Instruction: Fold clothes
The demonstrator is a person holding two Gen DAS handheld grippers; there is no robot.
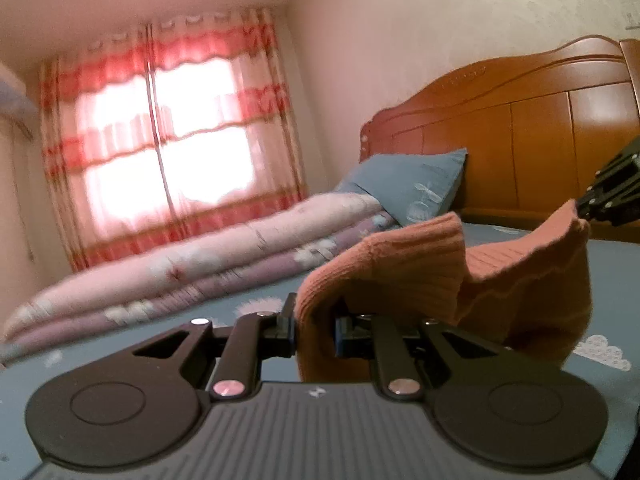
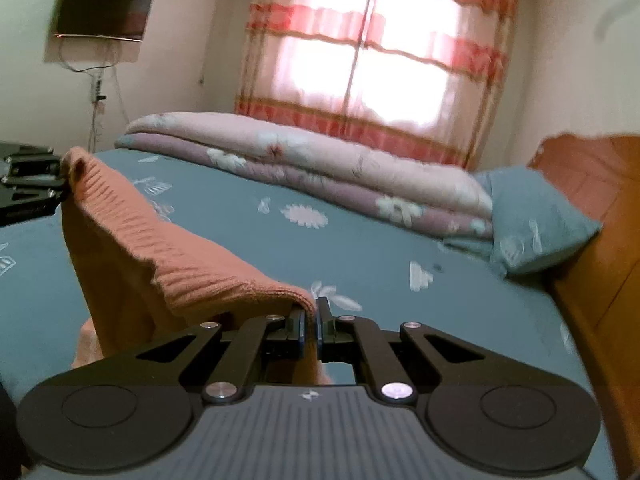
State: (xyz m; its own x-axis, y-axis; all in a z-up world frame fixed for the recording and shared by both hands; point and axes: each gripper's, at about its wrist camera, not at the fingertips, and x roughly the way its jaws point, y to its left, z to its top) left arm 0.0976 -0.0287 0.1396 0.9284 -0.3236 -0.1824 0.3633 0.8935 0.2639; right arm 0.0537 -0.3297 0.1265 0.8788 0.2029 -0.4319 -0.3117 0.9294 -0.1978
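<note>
An orange ribbed knit garment [image 1: 500, 280] hangs lifted above the blue bed sheet [image 1: 616, 264], stretched between both grippers. My left gripper [image 1: 316, 332] is shut on one ribbed edge of it, a thick fold bunched between the pads. In the left wrist view the right gripper [image 1: 588, 210] pinches the far corner at the right edge. In the right wrist view my right gripper [image 2: 311, 320] is shut on the garment's [image 2: 132, 220] near corner. There the left gripper [image 2: 60, 188] holds the other end at far left.
A folded pink and purple quilt [image 2: 320, 172] lies along the far side of the bed. A blue pillow [image 2: 536, 216] leans on the wooden headboard [image 1: 520, 120]. Striped curtains [image 2: 380, 52] cover the window, and a wall television [image 2: 104, 4] hangs left.
</note>
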